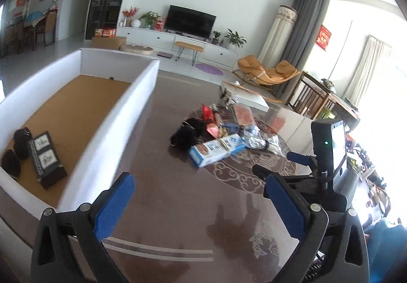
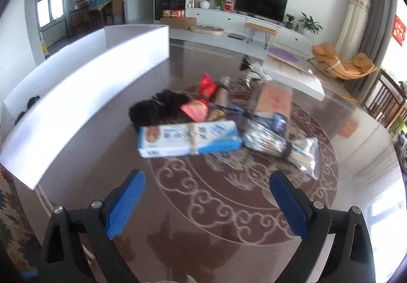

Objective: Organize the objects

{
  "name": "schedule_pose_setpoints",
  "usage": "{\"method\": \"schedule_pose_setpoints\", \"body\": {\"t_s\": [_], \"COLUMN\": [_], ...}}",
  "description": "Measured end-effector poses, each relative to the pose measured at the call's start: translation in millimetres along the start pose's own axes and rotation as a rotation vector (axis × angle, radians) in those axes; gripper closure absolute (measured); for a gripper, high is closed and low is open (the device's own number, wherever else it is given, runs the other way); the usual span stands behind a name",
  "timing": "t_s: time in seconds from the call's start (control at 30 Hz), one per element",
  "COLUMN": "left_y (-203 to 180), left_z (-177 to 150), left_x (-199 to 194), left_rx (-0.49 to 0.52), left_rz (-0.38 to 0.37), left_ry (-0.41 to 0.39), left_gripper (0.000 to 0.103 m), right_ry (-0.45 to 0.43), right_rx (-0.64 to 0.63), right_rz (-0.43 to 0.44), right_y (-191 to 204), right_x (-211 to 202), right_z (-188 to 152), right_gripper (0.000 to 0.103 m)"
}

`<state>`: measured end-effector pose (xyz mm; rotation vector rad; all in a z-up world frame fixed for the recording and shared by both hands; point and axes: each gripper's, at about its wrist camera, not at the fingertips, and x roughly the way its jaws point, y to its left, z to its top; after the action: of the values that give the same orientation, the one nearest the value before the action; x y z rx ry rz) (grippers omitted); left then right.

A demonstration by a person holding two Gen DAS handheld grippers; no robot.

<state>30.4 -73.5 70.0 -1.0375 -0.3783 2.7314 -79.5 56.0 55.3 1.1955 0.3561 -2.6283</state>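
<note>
Both claws empty, between picks. Left claw [image 1: 201, 204] hangs over the dark glossy worktop [image 1: 157, 155] with jaws wide apart, nothing between them; right claw [image 2: 207, 202] same, jaws spread, pointed at the pile. White box [image 1: 106, 110] with cardboard floor sits to the left on the worktop, already holding a dark framed item [image 1: 45, 158] and a couple of black rounded things [image 1: 17, 153] near its close end; rest of the box floor bare. Loose pile still out on the worktop, well apart from the box: blue-and-white carton [image 2: 189, 139] tied with string lies nearest the right claw, bundle of sticks in a clear bag [image 2: 282, 146] touching its right end, black fluffy thing [image 2: 157, 107] behind on the left, red packets [image 2: 201, 102] and a flat reddish pack [image 2: 274, 99] further back. Right-hand rig's body shows at the edge of the left view. Step looks like reaching for the next item, sorting only partly done. Next move probably: right claw forward and down onto the carton, jaws straddling its narrow side, close, lift, carry left over the box wall. Carton is long, so a grab near the middle would keep it from tipping; its end touches the bag, which may drag along.
</note>
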Motion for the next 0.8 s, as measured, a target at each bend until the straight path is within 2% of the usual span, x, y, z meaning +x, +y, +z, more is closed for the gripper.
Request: {"method": "schedule_pose_setpoints", "body": {"t_s": [0.07, 0.13, 0.23, 0.33, 0.5, 0.57, 0.63, 0.8], "left_y": [-25, -42, -51, -48, -36, -36, -35, -46], "left_z": [-22, -38, -50, -53, -39, -38, -38, -39], "left_x": [40, 73, 104, 116, 134, 144, 157, 166], "left_rx": [0.039, 0.096, 0.177, 0.175, 0.143, 0.157, 0.157, 0.218], "left_rz": [-0.013, 0.006, 0.104, 0.169, 0.200, 0.204, 0.199, 0.225], "left_ry": [0.103, 0.164, 0.164, 0.156, 0.154, 0.179, 0.241, 0.240], "left_gripper": [0.000, 0.000, 0.000, 0.000, 0.000, 0.000, 0.000, 0.000], "right_ry": [0.045, 0.070, 0.090, 0.097, 0.080, 0.086, 0.099, 0.100], "right_rx": [0.031, 0.078, 0.146, 0.183, 0.259, 0.285, 0.321, 0.337], "right_rz": [-0.067, -0.109, -0.141, -0.161, -0.149, -0.144, -0.127, -0.130], "right_y": [-36, -65, -90, -95, -102, -107, -113, -114], "right_x": [2, 3, -2, -4, -3, 0, 3, 6], "right_z": [-31, -56, -81, -97, -107, -108, -109, -108], "right_gripper": [0.005, 0.005, 0.005, 0.005, 0.004, 0.000, 0.000, 0.000]}}
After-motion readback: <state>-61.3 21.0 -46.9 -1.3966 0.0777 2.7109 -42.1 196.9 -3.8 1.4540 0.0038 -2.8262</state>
